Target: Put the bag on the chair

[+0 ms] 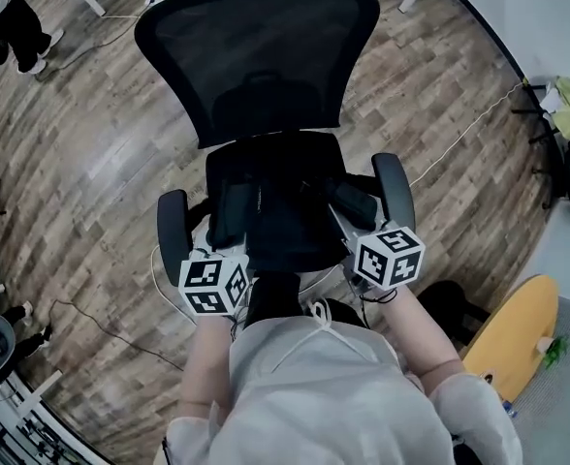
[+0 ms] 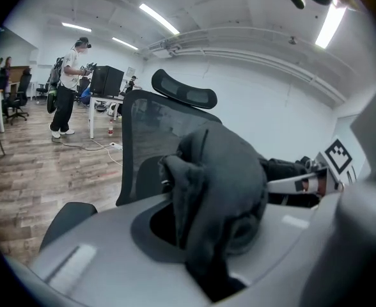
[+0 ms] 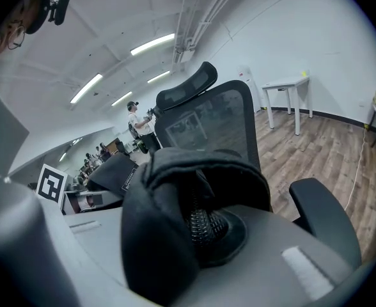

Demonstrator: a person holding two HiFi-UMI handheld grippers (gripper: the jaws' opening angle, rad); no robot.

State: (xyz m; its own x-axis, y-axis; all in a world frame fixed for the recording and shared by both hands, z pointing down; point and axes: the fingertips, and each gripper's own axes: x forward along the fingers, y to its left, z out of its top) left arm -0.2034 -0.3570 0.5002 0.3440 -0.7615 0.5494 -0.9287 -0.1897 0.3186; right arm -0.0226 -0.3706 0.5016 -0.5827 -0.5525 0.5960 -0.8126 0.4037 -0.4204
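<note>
While gripping the bag from the front edge of the chair, pinches black fabric in the nearly closed fingers of the left gripper and the right gripper. Holds it over the seat, between the armrests, before the backrest; cannot tell whether it rests there. Looks like the placing step. Calls next for settling it, then opening both.

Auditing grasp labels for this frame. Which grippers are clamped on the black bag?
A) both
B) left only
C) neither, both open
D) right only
A: in its own view the left gripper has dark fabric of the bag pinched between its jaws, and the right gripper is likewise closed on a fold of it.
</note>
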